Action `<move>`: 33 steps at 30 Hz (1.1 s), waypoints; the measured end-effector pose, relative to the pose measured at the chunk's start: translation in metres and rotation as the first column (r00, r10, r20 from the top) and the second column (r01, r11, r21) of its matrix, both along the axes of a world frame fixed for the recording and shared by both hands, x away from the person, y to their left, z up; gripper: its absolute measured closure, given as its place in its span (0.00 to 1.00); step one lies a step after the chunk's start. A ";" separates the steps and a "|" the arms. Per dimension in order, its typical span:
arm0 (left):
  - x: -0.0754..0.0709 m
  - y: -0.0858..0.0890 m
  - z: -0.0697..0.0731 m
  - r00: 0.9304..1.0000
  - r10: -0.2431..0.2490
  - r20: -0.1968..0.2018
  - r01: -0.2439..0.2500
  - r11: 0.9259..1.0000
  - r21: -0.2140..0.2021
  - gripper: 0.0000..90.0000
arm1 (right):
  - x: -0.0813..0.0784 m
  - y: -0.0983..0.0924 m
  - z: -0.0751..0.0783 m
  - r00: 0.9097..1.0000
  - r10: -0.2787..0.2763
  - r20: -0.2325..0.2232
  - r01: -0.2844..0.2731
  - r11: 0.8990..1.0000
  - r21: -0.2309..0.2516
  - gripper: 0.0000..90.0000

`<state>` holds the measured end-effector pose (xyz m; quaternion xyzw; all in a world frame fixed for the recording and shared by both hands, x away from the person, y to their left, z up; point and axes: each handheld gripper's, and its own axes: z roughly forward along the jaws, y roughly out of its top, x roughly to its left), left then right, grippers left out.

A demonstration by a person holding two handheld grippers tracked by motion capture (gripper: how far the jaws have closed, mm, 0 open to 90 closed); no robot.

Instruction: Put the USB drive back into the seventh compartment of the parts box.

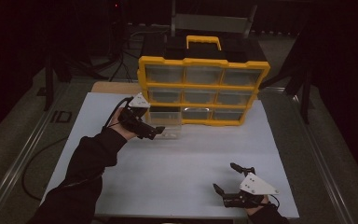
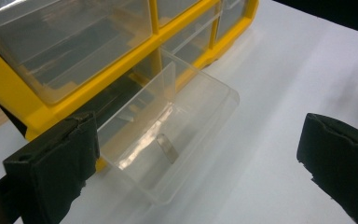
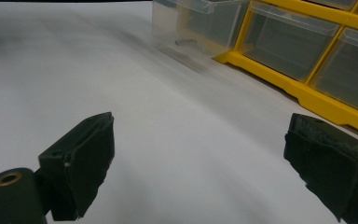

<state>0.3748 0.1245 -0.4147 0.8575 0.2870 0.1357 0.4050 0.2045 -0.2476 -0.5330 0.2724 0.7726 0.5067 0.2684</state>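
Observation:
A yellow organiser with clear drawers stands upright at the back of the table. Its bottom-left clear drawer is pulled out onto the table. In the left gripper view that drawer holds a small grey metal piece. My left gripper is open just in front of the drawer, and its jaws stand wide apart around the drawer's front. My right gripper is open and holds nothing, low over the table's near right part. It faces the organiser and the drawer.
The white table top spreads between the two grippers. A strip of wood shows at the back left beside the organiser. Dark floor, cables and stand legs surround the table.

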 end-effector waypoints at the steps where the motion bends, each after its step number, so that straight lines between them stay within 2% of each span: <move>1: -0.002 0.001 0.000 1.000 -0.004 -0.002 0.004 1.000 -0.001 0.00 | 0.000 0.000 0.000 1.000 0.001 0.002 -0.001 1.000 -0.003 0.10; 12: -0.019 0.015 -0.006 1.000 -0.007 0.021 0.007 1.000 -0.025 0.00 | 0.000 0.000 0.000 1.000 0.001 0.002 -0.001 1.000 -0.003 0.10; 21: -0.032 0.028 -0.015 1.000 -0.006 0.028 0.006 1.000 -0.016 0.00 | 0.000 0.000 0.000 1.000 0.001 -0.001 -0.001 1.000 -0.001 0.10; 26: -0.040 0.032 -0.021 1.000 -0.008 0.030 0.009 1.000 -0.023 0.00 | 0.001 0.000 0.000 1.000 0.002 0.001 -0.002 1.000 -0.005 0.10; 30: -0.049 0.038 -0.033 1.000 -0.010 0.020 0.010 1.000 -0.005 0.00 | 0.000 0.000 -0.001 1.000 0.002 0.001 -0.002 1.000 -0.004 0.10; 33: -0.054 0.042 -0.038 1.000 -0.007 0.016 0.007 1.000 -0.014 0.00 | 0.000 0.001 -0.001 1.000 0.002 0.000 -0.002 1.000 -0.003 0.10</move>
